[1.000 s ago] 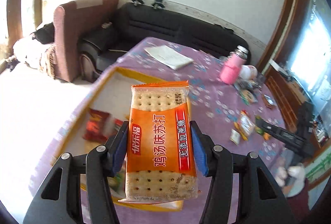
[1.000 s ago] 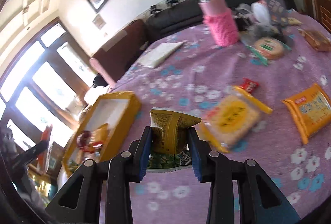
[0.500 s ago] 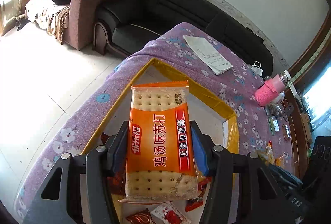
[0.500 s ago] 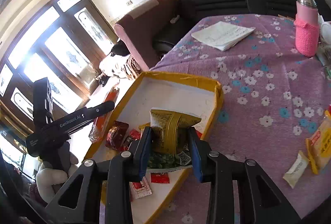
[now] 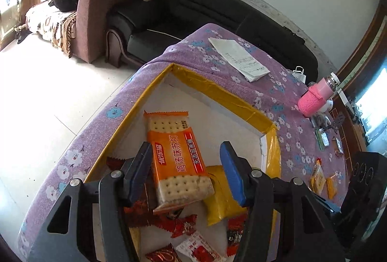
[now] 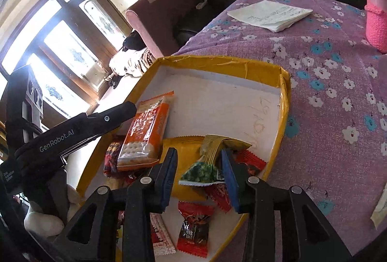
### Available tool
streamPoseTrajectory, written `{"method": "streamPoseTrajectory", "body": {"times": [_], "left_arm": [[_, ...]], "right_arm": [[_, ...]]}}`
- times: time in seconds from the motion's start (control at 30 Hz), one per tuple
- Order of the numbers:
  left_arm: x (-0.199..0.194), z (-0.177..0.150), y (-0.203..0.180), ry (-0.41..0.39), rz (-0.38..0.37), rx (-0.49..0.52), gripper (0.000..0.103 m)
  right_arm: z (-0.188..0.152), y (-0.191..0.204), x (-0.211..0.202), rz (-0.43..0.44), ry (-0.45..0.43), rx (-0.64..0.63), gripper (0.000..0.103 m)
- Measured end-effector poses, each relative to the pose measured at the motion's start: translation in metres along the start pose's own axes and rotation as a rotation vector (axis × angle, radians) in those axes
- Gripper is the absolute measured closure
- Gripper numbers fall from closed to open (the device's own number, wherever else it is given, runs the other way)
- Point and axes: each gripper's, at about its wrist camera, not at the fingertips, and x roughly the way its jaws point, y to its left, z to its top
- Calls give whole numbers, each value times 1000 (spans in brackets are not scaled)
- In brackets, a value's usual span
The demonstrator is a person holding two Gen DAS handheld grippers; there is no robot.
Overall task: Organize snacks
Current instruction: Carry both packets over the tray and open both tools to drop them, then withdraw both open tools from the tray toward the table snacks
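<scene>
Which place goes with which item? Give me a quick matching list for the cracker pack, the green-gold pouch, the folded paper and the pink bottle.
1 cracker pack
2 green-gold pouch
3 folded paper
4 pink bottle

A on the cloth beyond the yellow box
B between the fingers of the right hand-held gripper
C on the cloth, well right of the box
D propped on red sweets in the box

Pairs: 1-D, 2-B, 3-A, 4-C. That gripper's jaws have just been opening.
</scene>
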Motion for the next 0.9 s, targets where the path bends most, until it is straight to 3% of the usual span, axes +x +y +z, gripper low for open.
{"method": "streamPoseTrajectory", "body": {"times": [0.1, 0.23, 0.33, 0.43, 0.5, 0.57, 0.6, 0.9], "left_arm": [[-39, -17, -8, -71, 39, 26, 44], [-91, -45, -20, -201, 140, 57, 26], [-120, -67, -25, -278, 164, 46, 21], [-135, -88, -29, -302, 155, 30, 21], [-141, -102, -33, -322, 178, 38, 21], [-142, -113, -38, -330, 197, 50, 21], [-141, -117, -40, -331, 201, 54, 21], [-137, -132, -54, -311, 183, 80, 21]], "right_arm": [[-12, 1, -30, -24, -48, -14, 55], [-41, -10, -54, -71, -65, 23, 50], [-59, -15, -46, -43, -14, 61, 48], [-74, -8, -30, -14, 37, 69, 49], [-80, 0, -22, -21, 57, 54, 53], [-84, 3, -20, -86, 63, 47, 78], [-85, 3, -21, -97, 59, 48, 81], [-94, 0, -38, -125, 74, 53, 84]]}}
